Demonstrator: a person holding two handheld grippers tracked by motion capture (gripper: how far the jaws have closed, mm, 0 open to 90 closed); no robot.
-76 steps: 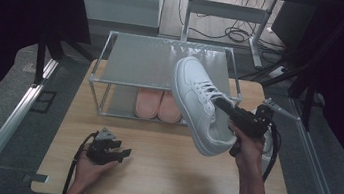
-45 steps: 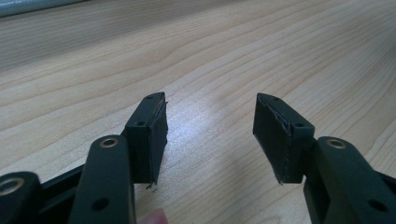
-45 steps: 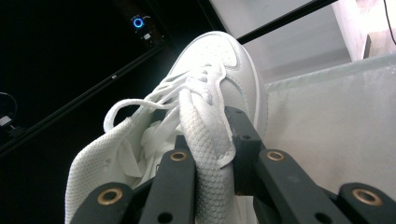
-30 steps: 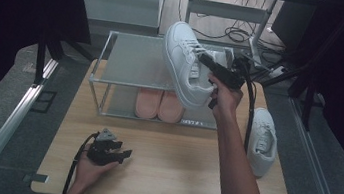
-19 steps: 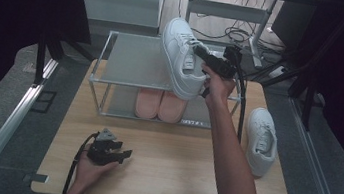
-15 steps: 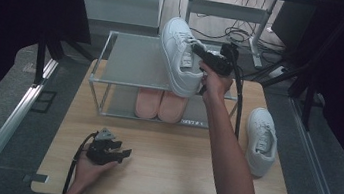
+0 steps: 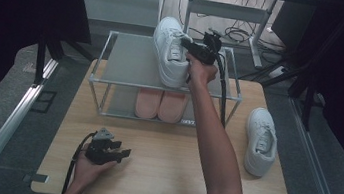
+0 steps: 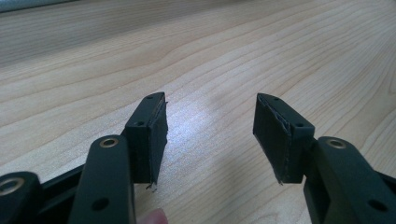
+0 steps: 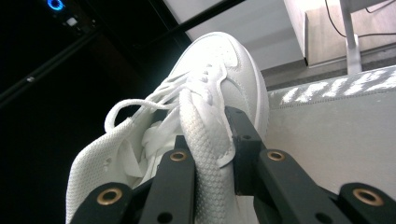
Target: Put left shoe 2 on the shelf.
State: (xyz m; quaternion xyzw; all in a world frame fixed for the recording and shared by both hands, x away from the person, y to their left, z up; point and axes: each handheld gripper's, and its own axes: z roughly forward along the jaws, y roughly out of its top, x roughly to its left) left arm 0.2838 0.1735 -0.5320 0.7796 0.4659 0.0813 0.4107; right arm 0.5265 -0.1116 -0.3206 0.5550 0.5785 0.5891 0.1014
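Right tool (image 7: 190, 49) clamped on the collar of a white shoe (image 7: 170, 51), upper centre of the high view, over the rack (image 7: 129, 61) top shelf. Left tool (image 7: 117, 153) jaws apart, empty, on the table (image 7: 161, 161), lower left. Second shoe (image 7: 261, 141) at right.

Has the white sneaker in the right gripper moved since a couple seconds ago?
Yes. The white sneaker went from over the table up onto the shoe rack's top shelf.

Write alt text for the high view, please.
The right gripper, at the end of an outstretched arm, holds a white sneaker over the top shelf of a metal rack; a pink pair sits below. A second white sneaker lies on the table, where the left gripper rests open.
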